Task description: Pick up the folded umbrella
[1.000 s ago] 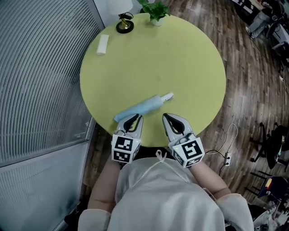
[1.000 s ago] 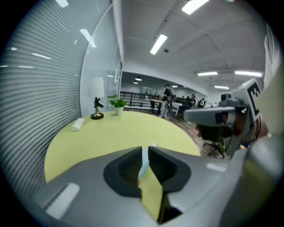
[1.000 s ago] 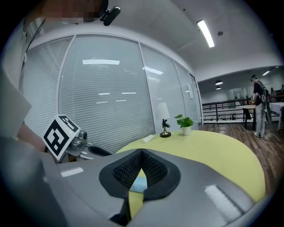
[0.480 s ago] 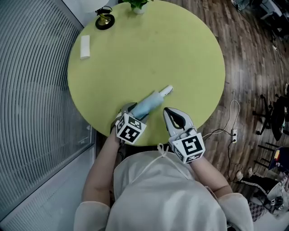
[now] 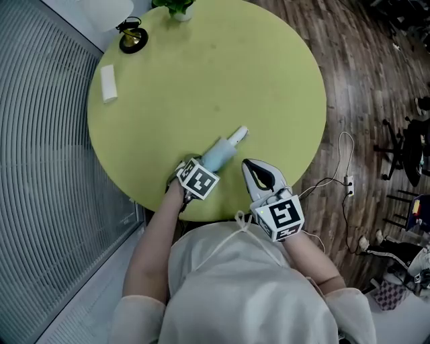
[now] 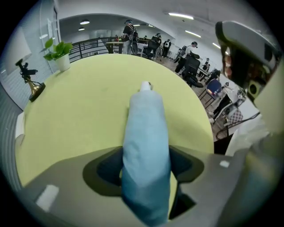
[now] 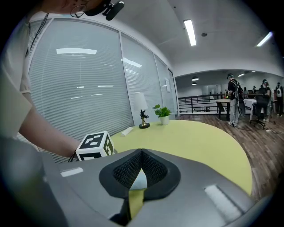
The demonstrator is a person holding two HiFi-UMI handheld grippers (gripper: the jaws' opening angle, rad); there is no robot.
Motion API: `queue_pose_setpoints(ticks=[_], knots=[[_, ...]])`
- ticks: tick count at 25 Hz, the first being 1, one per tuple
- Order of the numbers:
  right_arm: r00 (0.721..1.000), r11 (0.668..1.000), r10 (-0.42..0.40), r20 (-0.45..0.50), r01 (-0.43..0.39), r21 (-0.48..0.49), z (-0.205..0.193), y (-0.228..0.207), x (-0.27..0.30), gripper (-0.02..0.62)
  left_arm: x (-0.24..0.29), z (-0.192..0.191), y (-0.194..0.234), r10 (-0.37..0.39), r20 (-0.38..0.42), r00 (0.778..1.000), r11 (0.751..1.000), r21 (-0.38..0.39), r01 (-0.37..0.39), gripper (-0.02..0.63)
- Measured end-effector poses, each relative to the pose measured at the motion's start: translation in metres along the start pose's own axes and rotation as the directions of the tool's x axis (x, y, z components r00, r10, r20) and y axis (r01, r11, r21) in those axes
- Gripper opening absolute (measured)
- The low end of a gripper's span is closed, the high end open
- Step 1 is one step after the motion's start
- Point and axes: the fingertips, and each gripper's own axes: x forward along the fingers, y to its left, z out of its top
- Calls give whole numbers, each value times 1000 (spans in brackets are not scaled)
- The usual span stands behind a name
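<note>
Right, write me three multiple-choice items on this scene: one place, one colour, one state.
1. The potted plant stands: A at the table's far edge; B on the floor; C at its near edge.
2. The folded umbrella is: A red; B light blue; C black.
3. The right tongs are: A shut, empty; B clamped on the umbrella; C wide open.
Key: 1 A, it stands at the rim at the top of the head view; 2 B, its cloth is pale blue; 3 A, their tips meet with nothing between.
</note>
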Motion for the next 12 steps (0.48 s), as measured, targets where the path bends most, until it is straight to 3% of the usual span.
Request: queue_pose_setpoints(ticks=[6, 12], knots=[[1000, 999, -26, -9, 26, 20, -6, -14, -4, -2, 10, -2, 1, 3, -60, 998, 1000, -20, -4, 325], [1000, 1000, -24, -13, 24, 16, -6, -19, -11, -2, 18, -3, -2, 95, -92, 991, 995, 36, -92, 359]])
